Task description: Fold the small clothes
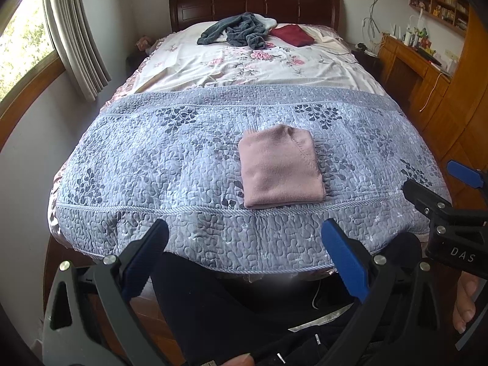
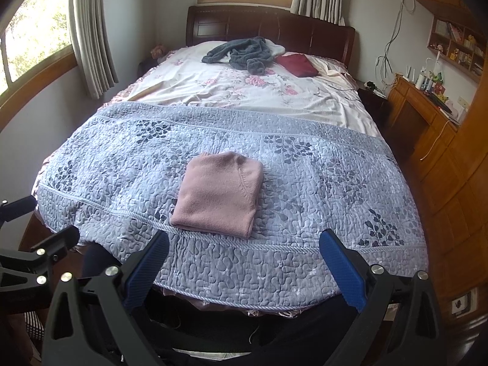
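Note:
A pink knit garment lies folded into a neat rectangle on the grey-blue quilt, near the foot edge of the bed. My left gripper hangs open below the foot edge, short of the garment, with nothing between its fingers. My right gripper is open too, held just off the foot of the bed in front of the garment. The right gripper also shows at the right edge of the left wrist view, and the left gripper at the left edge of the right wrist view.
A dark grey garment and a dark red folded cloth lie near the wooden headboard on the floral sheet. A wooden desk stands right. A person's dark trouser legs are below.

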### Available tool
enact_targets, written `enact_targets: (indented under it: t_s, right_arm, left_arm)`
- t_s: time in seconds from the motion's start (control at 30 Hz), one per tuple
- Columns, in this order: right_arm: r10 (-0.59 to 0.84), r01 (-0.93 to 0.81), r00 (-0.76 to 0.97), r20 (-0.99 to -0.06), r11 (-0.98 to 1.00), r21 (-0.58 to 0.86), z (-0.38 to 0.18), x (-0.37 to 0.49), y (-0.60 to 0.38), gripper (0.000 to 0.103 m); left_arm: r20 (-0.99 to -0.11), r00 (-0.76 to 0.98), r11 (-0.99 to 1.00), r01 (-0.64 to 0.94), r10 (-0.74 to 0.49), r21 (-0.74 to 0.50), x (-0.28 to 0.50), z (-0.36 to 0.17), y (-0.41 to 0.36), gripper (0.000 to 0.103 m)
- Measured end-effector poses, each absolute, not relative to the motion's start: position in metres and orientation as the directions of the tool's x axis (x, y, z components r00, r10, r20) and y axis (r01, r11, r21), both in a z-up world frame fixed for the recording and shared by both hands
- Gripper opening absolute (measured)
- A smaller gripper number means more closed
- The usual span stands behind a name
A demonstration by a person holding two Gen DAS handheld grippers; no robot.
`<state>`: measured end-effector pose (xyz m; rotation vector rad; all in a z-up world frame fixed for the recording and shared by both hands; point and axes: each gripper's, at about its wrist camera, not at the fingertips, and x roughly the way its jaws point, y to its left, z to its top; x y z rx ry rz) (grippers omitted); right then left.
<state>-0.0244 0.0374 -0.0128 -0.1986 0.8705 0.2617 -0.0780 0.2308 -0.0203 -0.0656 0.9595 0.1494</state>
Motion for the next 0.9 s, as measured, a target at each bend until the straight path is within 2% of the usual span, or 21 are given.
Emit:
enact_targets:
  t_s: [0.9]
  right_arm:
    - [0.158, -0.316, 0.608, -0.778, 0.947, -0.055, -0.0156, -0.0248, 0.0418, 0.099]
  left_arm:
    - [-0.825, 0.556, 0.987, -0.160, 0.098, 0.010, -0.0768, -0.0247, 0.2331, 0.099]
